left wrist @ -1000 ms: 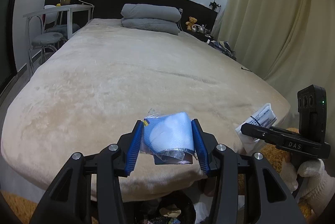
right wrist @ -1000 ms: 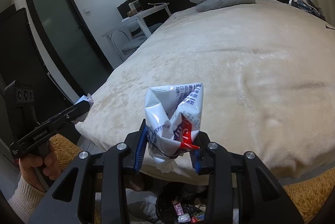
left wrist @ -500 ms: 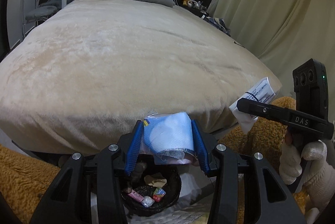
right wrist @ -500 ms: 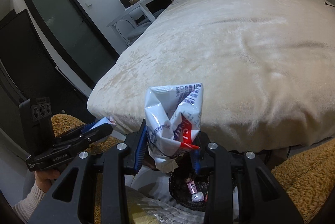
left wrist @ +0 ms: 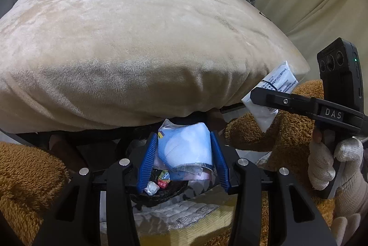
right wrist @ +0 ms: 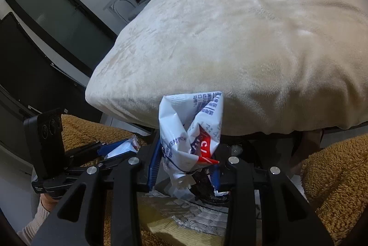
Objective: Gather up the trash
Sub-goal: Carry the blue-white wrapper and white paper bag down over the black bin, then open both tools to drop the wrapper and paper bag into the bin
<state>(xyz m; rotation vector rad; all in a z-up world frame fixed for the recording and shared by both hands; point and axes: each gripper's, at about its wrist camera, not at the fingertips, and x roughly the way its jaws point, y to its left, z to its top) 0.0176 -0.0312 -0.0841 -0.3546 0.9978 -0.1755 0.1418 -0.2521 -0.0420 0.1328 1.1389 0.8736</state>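
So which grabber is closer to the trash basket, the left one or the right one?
Left. The left gripper holds its blue packet right over the black basket; the right gripper, with its white wrapper, hangs off to the side.

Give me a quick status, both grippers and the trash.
Left gripper shut on blue packet. Right gripper shut on white wrapper. Both above black bin at bed foot. Nothing blocking.
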